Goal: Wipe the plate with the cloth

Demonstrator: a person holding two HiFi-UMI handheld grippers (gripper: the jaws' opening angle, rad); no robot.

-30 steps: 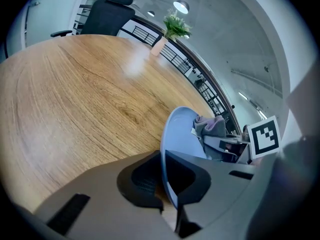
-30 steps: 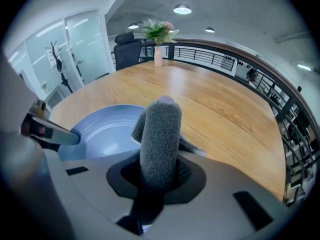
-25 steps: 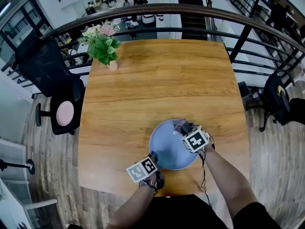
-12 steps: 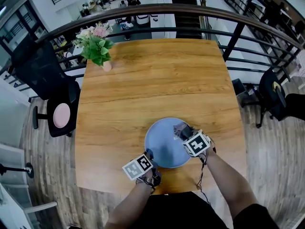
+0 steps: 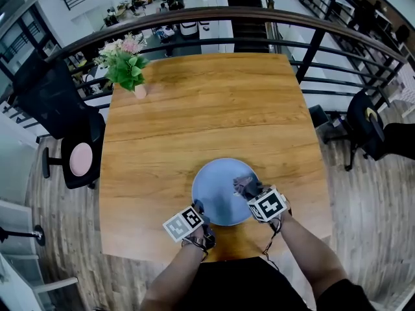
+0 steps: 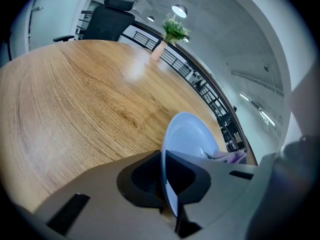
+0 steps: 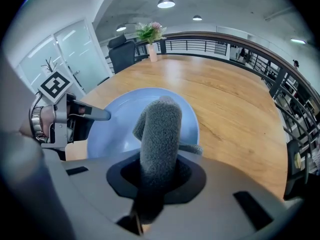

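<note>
- Head view, looking steeply down: a wooden tabletop [image 5: 207, 109] with warm, streaky grain fills the middle, and a person's forearms reach in from the bottom edge.
- A dark metal railing [image 5: 259, 15] curves round the far side of the tabletop, with a lower office floor visible beyond it.
- A vase of flowers [image 5: 126, 67], pink blooms over green leaves, stands at the far left corner.
- A black office chair [image 5: 58, 105] stands on the grey plank floor [image 5: 363, 193] to the left.
- The plate [image 5: 217, 190] lies near the person's edge of the tabletop, roughly centred. It is round, pale blue, smooth and plain.
- The left gripper [image 5: 198, 207] is at the plate's near left rim. Its own view shows the jaws nearly together, pinching that thin rim edge-on.
- The right gripper [image 5: 249, 188] is over the plate's right side, its jaws clamped on the cloth [image 7: 160, 129].
- The cloth is grey and fleecy, folded into a thick roll. Its long axis runs straight out from the right gripper's jaws, pointing away from the person towards the plate's middle.
- The roll's rounded free end bends over above the blue surface. A smaller flap sticks out to its right, near the rim.
- Whether the cloth presses on the plate cannot be told.
</note>
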